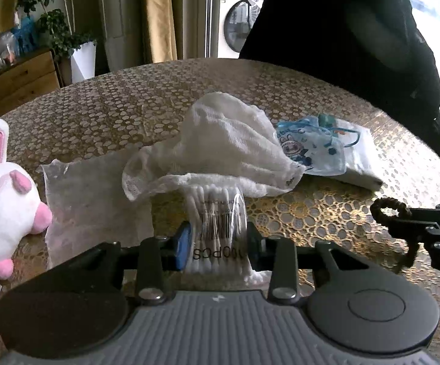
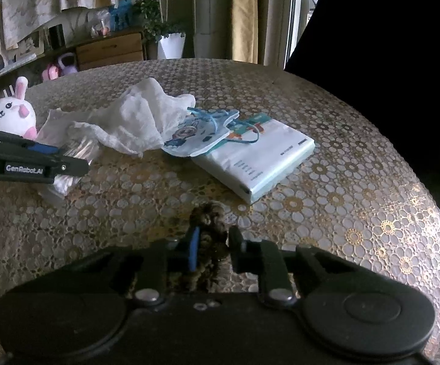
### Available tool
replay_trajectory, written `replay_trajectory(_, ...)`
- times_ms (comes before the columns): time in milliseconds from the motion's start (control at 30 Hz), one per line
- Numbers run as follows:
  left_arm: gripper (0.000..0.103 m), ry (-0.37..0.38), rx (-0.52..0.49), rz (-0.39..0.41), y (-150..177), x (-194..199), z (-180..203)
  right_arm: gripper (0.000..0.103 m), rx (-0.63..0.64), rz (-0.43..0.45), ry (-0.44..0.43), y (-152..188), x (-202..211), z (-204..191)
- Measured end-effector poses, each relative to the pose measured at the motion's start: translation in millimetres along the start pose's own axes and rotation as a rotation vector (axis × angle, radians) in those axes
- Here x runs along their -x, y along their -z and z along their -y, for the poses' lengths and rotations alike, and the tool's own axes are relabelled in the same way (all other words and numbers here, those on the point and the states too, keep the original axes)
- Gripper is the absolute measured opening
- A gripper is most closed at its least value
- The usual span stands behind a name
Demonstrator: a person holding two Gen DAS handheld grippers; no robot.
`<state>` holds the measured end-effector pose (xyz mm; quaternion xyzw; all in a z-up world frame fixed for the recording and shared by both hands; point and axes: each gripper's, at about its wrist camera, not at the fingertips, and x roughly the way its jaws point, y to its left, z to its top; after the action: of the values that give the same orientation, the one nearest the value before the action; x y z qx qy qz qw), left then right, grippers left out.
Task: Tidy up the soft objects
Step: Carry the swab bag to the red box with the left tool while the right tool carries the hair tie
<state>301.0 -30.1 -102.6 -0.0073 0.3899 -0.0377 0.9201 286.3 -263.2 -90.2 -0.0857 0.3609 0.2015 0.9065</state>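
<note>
My left gripper [image 1: 218,237] is shut on a clear pack of cotton swabs [image 1: 216,213], whose far end lies under a crumpled white cloth [image 1: 226,143]. It also shows in the right wrist view [image 2: 67,164] at the left, with the swab pack [image 2: 74,155]. My right gripper [image 2: 212,240] is shut on a dark brown hair scrunchie [image 2: 209,228], held just above the table; it shows in the left wrist view [image 1: 411,216] with the scrunchie [image 1: 387,210]. A white and pink plush rabbit [image 1: 4,200] sits at the left.
A child's face mask [image 2: 195,133] lies on a flat tissue pack [image 2: 259,158] right of the cloth [image 2: 128,121]. A clear plastic sheet [image 1: 92,188] lies beside the rabbit [image 2: 13,112]. The round table has a lace-patterned cover [image 2: 341,182]. A person in black stands at the far right.
</note>
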Motion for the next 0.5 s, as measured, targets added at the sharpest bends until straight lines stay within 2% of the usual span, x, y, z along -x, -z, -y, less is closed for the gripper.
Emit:
replay_trajectory(333, 0.037, 0.053, 0.015, 0.015, 2.1, 48.8, -5.7, 0.019, -0.026, 0.046, -0.078, -8.5, 42.5, -13.7)
replay_trajectory(500, 0.037, 0.050, 0.016, 0.023, 4.4, 78.2, -11.5, 0.019, -0.007, 0.077, -0.124, -16.8, 67.8, -30.6)
